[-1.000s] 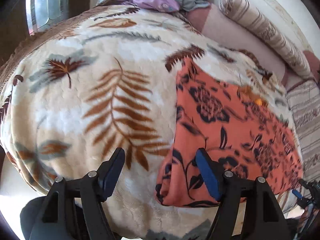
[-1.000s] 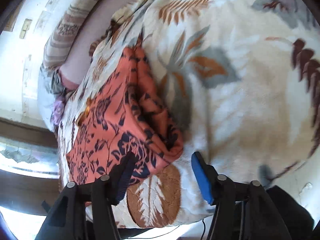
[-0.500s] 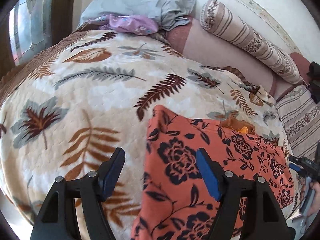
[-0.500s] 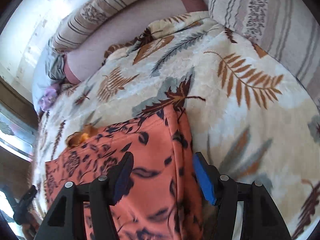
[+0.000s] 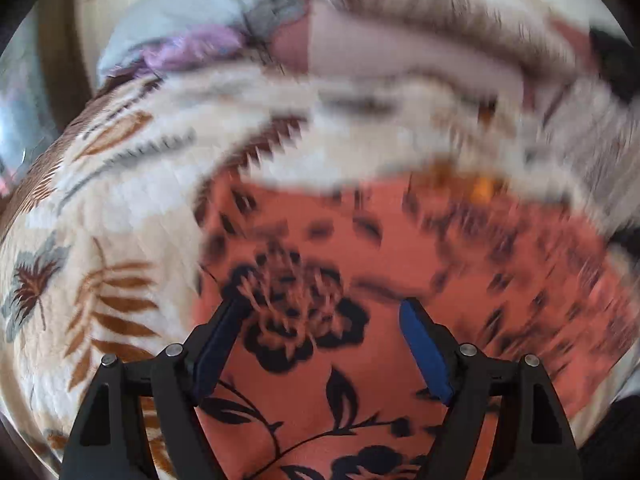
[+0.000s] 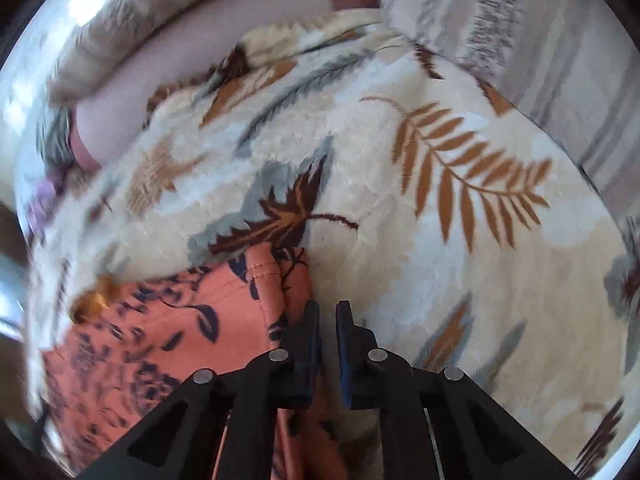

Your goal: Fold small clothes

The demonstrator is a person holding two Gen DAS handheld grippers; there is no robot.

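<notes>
The right tongs are sitting with their two blue-padded fingers nearly together, only a thin gap showing, right at the right-hand edge of the orange flowered cloth. Whether they are actually pinching that edge I cannot tell: the hem runs under the left finger, and the gap itself looks dark. If they are gripping only the top layer, or nothing, a pull is likely to leave the cloth behind or drag up one layer, spoiling the fold line. The plush leaf-print blanket lies just beside the tips, so they could also be nipping blanket pile along with the hem.

The left tongs are standing wide apart, holding nothing, low above the cloth, with a big dark flower print between the fingers. This view is badly smeared, so that hand is probably travelling fast; closing from there risks bunching the middle of the cloth instead of taking a corner.

The cloth is lying flat on the blanket, on the near part of the bed, its far edge towards the striped pillows.
</notes>
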